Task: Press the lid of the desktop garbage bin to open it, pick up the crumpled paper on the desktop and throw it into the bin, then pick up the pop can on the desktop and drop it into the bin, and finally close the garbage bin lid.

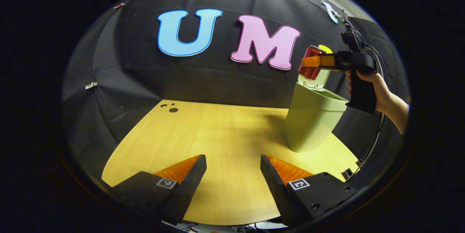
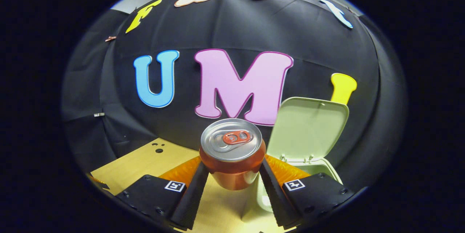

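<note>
Firmly, right gripper [image 2: 232,175] clamps pop can [image 2: 232,153]; left gripper [image 1: 233,175] seemingly agape.

Each handheld gripper, the left gripper [image 1: 233,175] and the right gripper [image 2: 231,182], ends in two wedge-shaped fingers with a ribbed inner face, mounted on matte black blocks. Each block carries a small square black-and-white marker and a few round screw heads. Seen from the left gripper view, the right gripper [image 1: 315,62] has a black pistol-style handle held by a bare hand [image 1: 374,89], a boxy black module on top, and thin black cables looping down behind it.
</note>
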